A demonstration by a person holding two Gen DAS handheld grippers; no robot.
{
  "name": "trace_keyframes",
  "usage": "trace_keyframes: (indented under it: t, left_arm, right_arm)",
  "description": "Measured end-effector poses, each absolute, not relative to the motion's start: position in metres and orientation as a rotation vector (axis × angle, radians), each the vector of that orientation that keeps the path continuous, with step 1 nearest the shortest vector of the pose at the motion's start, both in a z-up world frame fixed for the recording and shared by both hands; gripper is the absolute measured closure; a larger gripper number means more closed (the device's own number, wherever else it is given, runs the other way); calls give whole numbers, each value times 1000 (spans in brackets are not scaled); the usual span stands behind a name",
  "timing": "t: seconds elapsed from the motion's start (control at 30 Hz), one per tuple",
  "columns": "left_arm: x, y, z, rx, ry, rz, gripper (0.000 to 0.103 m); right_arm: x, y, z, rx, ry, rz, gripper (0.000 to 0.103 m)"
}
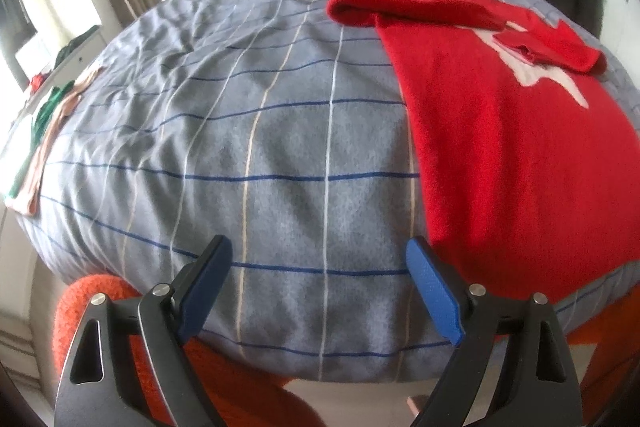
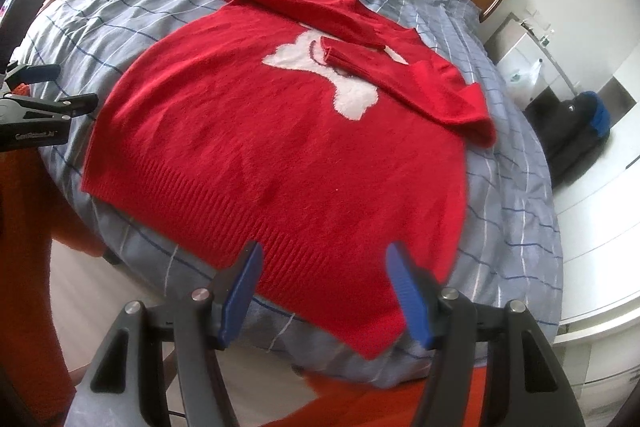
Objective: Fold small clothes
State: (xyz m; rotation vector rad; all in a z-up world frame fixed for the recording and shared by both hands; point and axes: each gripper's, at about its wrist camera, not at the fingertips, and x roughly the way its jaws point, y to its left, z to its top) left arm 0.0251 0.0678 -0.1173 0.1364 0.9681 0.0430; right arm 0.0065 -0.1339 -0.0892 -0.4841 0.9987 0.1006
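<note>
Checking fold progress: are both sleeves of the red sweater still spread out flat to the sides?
No. In the right wrist view both sleeves of the red sweater are folded inward across its chest.

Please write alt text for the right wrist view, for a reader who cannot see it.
A red sweater with a white shape on its chest lies flat on a grey checked bed, both sleeves folded across it. The open right gripper hovers over its ribbed hem; the left gripper shows at the left edge.

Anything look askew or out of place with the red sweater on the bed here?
Nothing damaged. The red sweater lies flat on the bed with both sleeves folded across the chest; its ribbed hem runs slanted to the bed's edge, one corner nearly overhanging. Both grippers are open, holding nothing.
</note>
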Motion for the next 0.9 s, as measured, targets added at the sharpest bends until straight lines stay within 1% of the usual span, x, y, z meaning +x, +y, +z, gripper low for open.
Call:
trace_keyframes:
  t: [0.3,0.47,0.57,0.67,0.7,0.8,0.9]
  left_arm:
    - [28,69,-119,124,983,43,13]
    - [28,71,-119,114,983,43,13]
    - [28,73,-118,96,983,45,13]
    - [29,75,-118,86,984,47,13]
    - [29,75,-118,90,983,49,13]
    - [30,76,-118,99,980,54,13]
    - [30,77,-119,104,980,61,13]
  right_arm:
    - [5,-133,-92,-473,1008,108,39]
    - [10,-135,-84,-445,993,165,39]
    - [42,-160,-66,-333,999,238,39]
    - [91,-190,-47,-340,910,108,39]
    - [111,-192,-46,-348,907,105,39]
    - [158,-177,-56,-331,944,244,39]
    - [194,-142,-78,-347,941,354,39]
